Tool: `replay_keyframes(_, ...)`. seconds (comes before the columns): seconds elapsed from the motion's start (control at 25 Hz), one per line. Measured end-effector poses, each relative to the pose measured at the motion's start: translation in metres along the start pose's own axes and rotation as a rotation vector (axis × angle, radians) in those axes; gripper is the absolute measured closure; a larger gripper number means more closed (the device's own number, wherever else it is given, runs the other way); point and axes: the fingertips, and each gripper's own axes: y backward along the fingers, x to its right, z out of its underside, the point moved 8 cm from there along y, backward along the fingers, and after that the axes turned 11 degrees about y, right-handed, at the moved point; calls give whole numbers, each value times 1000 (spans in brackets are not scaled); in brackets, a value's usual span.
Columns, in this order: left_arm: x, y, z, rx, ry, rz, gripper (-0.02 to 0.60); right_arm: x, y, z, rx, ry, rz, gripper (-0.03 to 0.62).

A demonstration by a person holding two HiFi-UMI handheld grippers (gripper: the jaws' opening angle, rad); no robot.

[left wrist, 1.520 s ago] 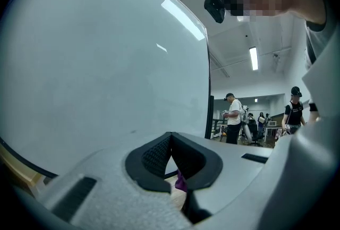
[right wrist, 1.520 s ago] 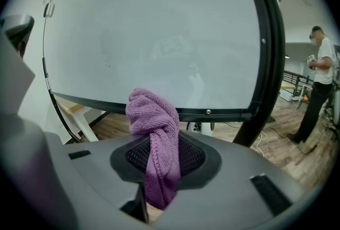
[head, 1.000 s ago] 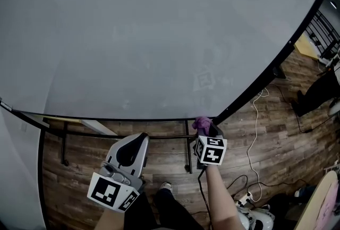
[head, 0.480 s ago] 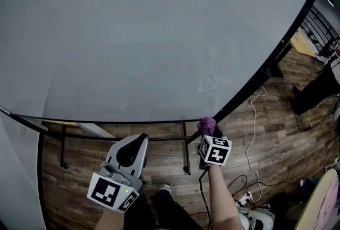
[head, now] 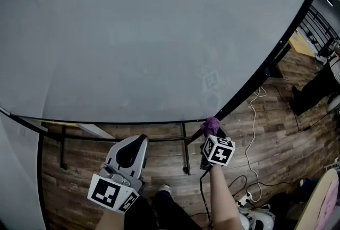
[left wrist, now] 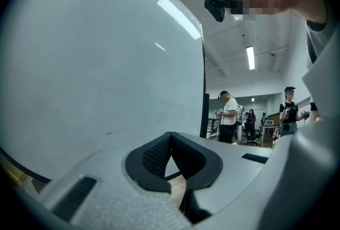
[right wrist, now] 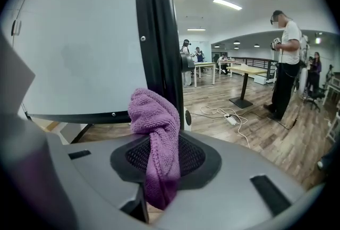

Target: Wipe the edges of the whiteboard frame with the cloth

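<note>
We held the purple cloth (right wrist: pixel 154 133) clamped between the jaws of our right gripper (right wrist: pixel 159 170), its bunched top up against the black whiteboard frame (right wrist: pixel 158 37) at the board's lower right corner. Our left gripper (left wrist: pixel 171 162) hung lower and to the left, apart from the whiteboard (head: pixel 159 37), with its jaws closed together and nothing between them

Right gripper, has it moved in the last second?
Yes. The right gripper, shut on the purple cloth, slid rightward away from the stand post, toward the whiteboard frame's bottom corner.
</note>
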Motion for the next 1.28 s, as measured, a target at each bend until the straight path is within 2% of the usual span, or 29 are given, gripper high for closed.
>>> replay_keyframes(0.24, -8, 13, -2, 7, 4, -16, 565, -8, 9, 3, 36, 9, -19, 499)
replay_keyframes(0.6, -23, 60, -4, 13, 13, -56, 565, -47, 59, 3, 161, 47, -56, 499)
replay_keyframes(0.96, -28, 133, -19, 23, -4, -79, 565, -96, 141, 5, 236, 86, -108, 499)
replay_keyframes(1.28, -25, 196, -37, 57, -24, -75, 565, -137, 220, -3, 342, 98, -158, 497)
